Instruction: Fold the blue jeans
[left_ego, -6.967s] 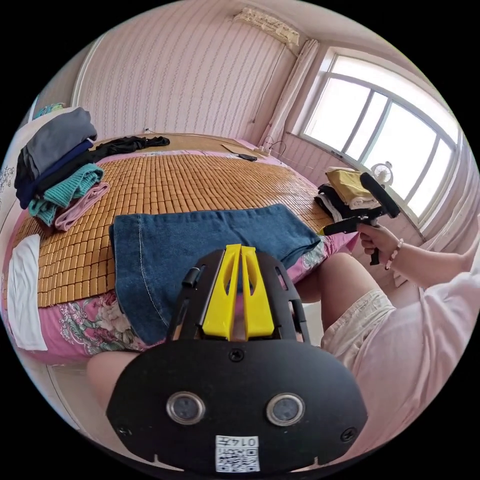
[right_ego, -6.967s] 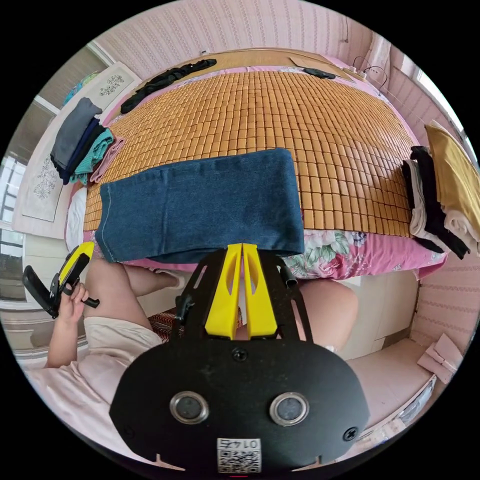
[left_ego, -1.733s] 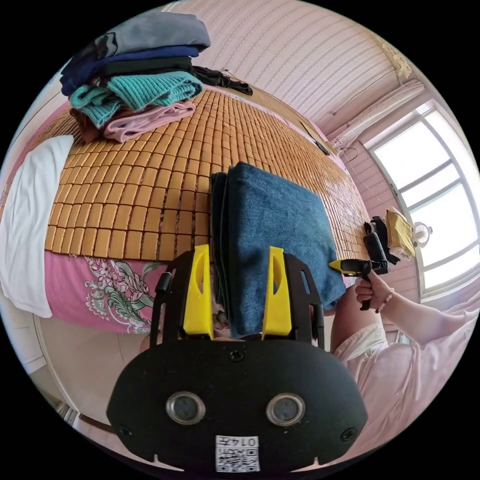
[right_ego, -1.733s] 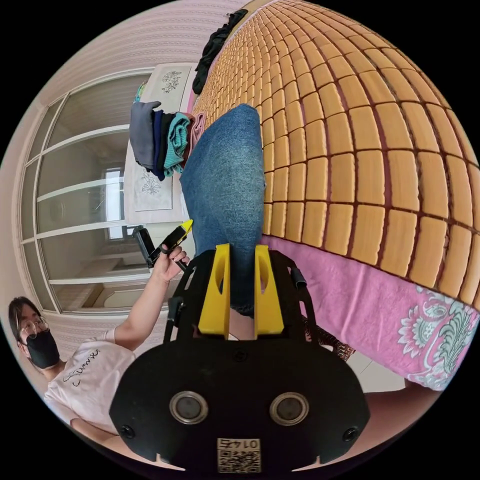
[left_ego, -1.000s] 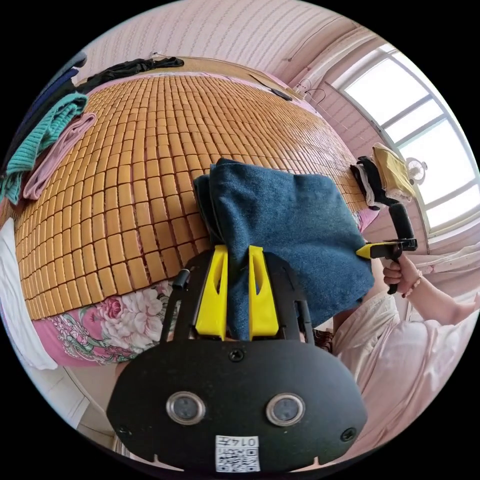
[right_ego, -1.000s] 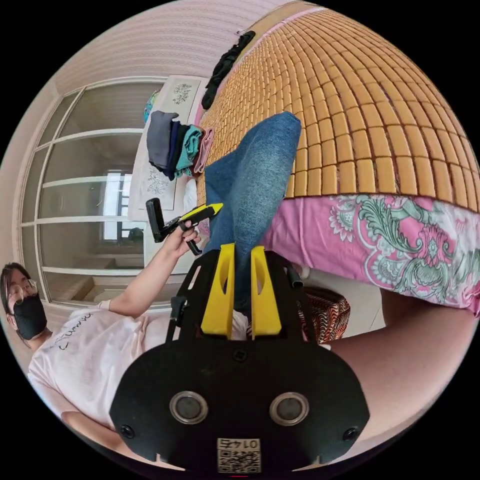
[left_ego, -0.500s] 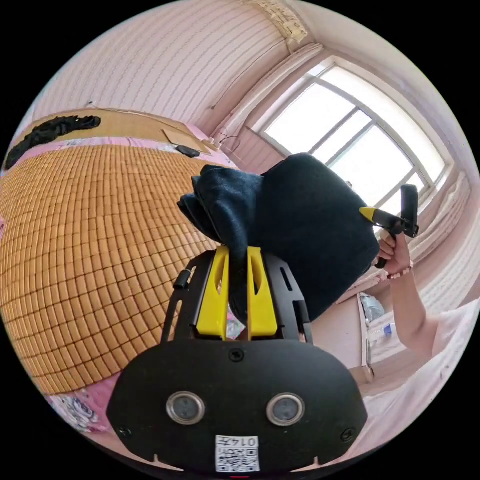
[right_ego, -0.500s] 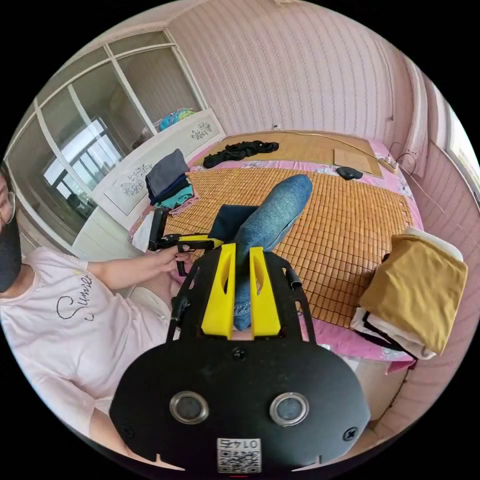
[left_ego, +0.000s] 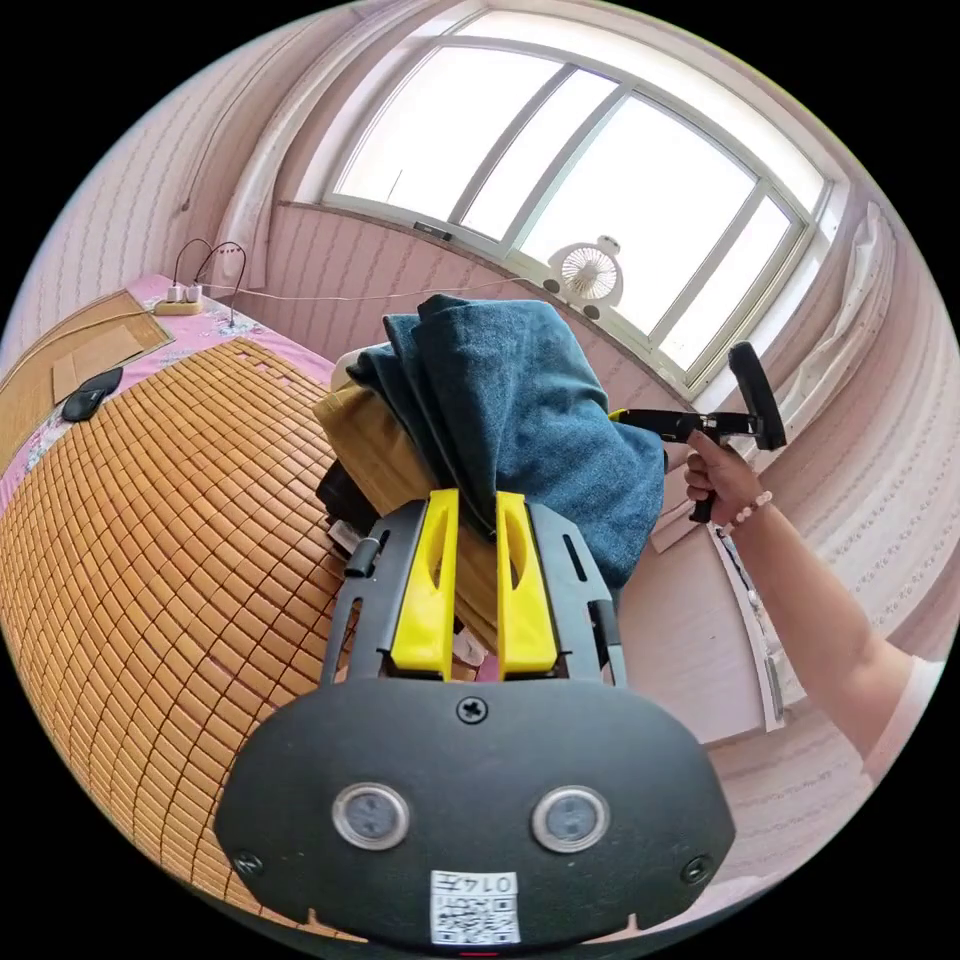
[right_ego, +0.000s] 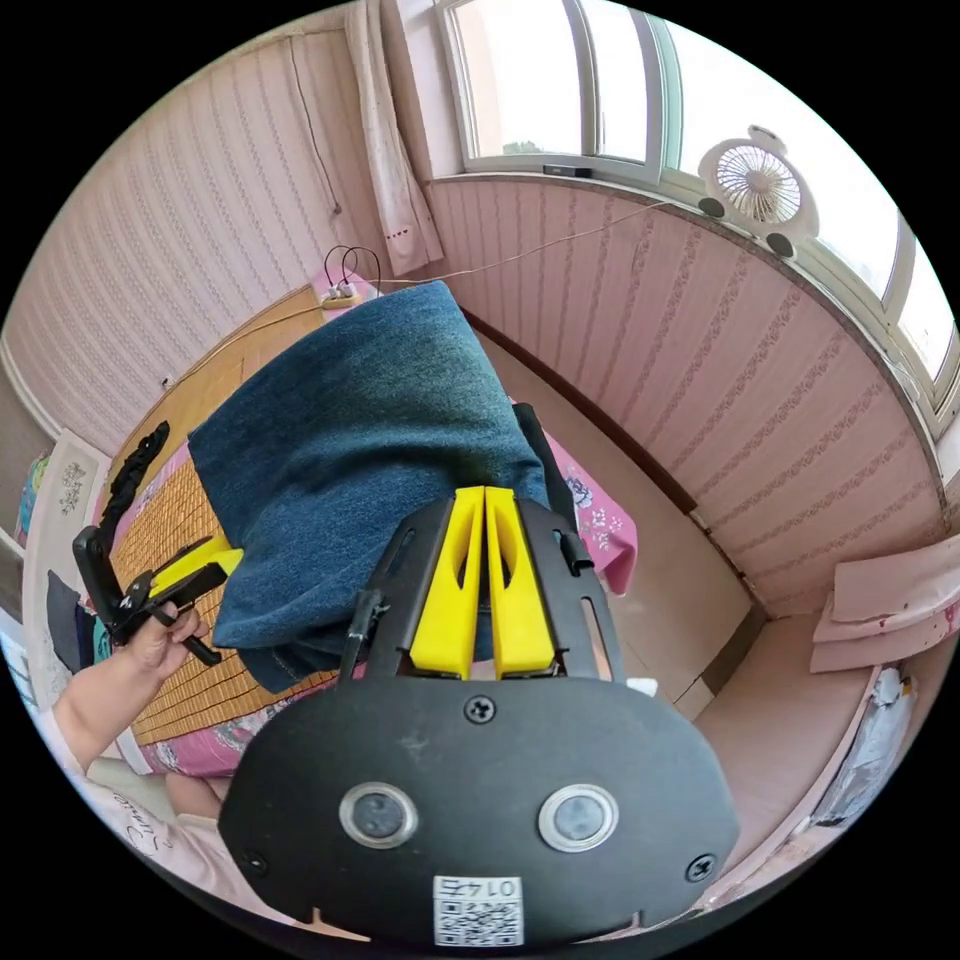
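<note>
Folded blue jeans (left_ego: 520, 400) held up off the bed (left_ego: 150, 520), carried as a thick bundle over the pile of folded clothes (left_ego: 385, 470) at the bed's window end (mustard piece on top, dark ones under it). Left claw (left_ego: 470, 500) pinching a hanging fold of the denim between its yellow jaws, seen plainly in the left gripper view. Right claw (right_ego: 485, 500) with jaws pressed nearly together on the bundle's near edge in the right gripper view; from the left gripper view, its tips buried in the denim's far side, so a grip on the cloth looks likely.

Folding itself looks finished: several layers stacked, no loose leg trailing. Step in hand, by judgement: moving the bundle onto the pile.

Next move calls for lowering both claws together and level, setting the jeans square on the mustard piece, then spreading both claws at once. Risk worth minding: the layers sliding apart if 1 claw lets go early, or the pile tipping toward the bed's edge.
</note>
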